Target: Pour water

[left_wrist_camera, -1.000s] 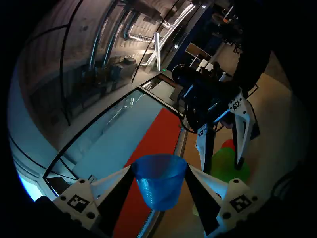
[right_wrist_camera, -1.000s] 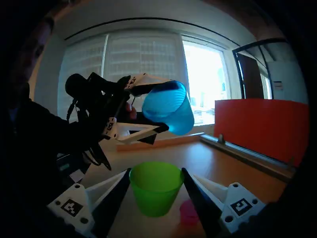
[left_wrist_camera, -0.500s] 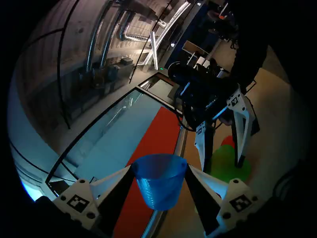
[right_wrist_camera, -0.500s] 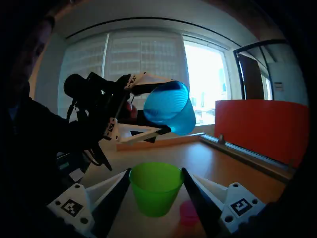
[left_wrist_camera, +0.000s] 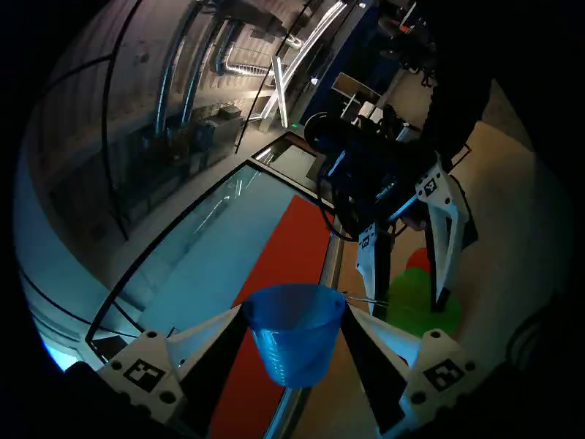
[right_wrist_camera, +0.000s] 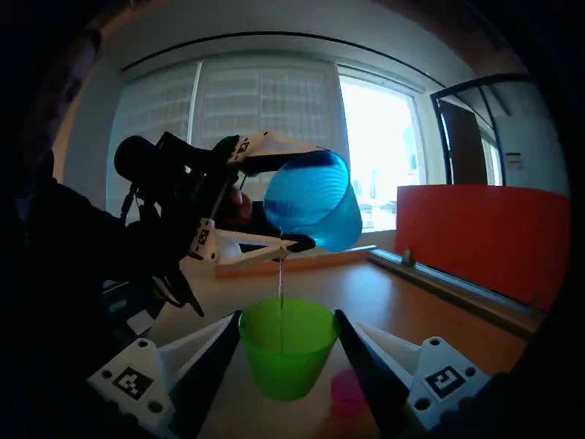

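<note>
left tool [left_wrist_camera: 293, 311] clamping tilted blue cup [left_wrist_camera: 295, 345] (water [right_wrist_camera: 279, 289] trickling), right tool [right_wrist_camera: 287, 314] clamping green cup [right_wrist_camera: 287, 360]

Water [right_wrist_camera: 279, 282] now trickles from blue cup [right_wrist_camera: 313, 199], seemingly into green cup [right_wrist_camera: 287, 358].

Pale slatted blinds [right_wrist_camera: 248, 124] hang at the back beside a bare window pane [right_wrist_camera: 376, 146] glaring with daylight. A flat orange-red partition panel [right_wrist_camera: 482, 234] stands along the right edge of the light wooden tabletop [right_wrist_camera: 417, 304]; the left gripper view shows silver ceiling ducts [left_wrist_camera: 234, 55] and a bright strip light [left_wrist_camera: 278, 82].
</note>
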A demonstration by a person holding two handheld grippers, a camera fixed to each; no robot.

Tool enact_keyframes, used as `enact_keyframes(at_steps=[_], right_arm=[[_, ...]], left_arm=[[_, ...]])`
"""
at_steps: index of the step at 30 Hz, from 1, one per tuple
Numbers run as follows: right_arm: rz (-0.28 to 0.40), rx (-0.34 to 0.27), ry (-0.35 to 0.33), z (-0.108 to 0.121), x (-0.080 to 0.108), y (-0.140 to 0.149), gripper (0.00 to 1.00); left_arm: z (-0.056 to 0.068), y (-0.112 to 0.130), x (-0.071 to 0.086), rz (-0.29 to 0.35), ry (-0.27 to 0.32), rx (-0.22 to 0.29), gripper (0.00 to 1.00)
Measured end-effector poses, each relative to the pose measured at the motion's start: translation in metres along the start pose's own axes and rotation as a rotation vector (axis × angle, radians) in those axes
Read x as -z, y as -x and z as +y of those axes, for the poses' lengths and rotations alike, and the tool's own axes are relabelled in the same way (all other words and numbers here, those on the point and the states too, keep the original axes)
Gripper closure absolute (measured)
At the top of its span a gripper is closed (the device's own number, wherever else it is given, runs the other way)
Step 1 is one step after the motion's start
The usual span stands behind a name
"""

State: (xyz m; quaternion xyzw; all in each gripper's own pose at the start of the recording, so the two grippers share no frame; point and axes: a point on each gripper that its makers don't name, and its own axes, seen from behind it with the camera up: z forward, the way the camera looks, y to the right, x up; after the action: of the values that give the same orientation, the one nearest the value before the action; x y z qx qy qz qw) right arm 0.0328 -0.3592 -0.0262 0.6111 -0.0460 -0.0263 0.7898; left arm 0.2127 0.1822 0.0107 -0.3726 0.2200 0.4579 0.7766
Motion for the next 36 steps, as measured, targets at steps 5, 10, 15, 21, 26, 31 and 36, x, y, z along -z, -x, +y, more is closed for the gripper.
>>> enact_keyframes(at_steps=[5,10,15,21,26,31,36], right_arm=[[0.002,0.000,-0.001,0.0002,0.0002,0.0001,0.05],[0.003,0.003,-0.001,0.0004,-0.0002,0.0000,0.05],[0.004,0.004,-0.001,0.0003,-0.0006,-0.0009,0.05],[0.008,0.007,0.000,0.0003,-0.0012,-0.0027,0.05],[0.008,0.010,0.000,-0.0001,-0.0018,-0.0025,0.05],[0.008,0.011,0.001,0.0000,-0.0015,-0.0028,0.05],[0.009,0.014,0.005,0.0016,-0.0006,-0.0030,0.05]], left_arm=[[-0.0005,0.0013,-0.0012,-0.003,-0.001,-0.005,0.14],[0.0005,0.0005,-0.0023,-0.002,0.000,-0.013,0.14],[0.0016,-0.0011,-0.0034,0.000,0.004,-0.017,0.14],[0.0006,-0.0029,-0.0040,-0.001,0.004,-0.032,0.14],[0.0007,-0.0038,-0.0047,0.000,0.006,-0.041,0.14],[0.0032,-0.0030,-0.0053,-0.003,0.011,-0.055,0.13],[0.0043,-0.0029,-0.0060,-0.004,0.013,-0.067,0.14]])
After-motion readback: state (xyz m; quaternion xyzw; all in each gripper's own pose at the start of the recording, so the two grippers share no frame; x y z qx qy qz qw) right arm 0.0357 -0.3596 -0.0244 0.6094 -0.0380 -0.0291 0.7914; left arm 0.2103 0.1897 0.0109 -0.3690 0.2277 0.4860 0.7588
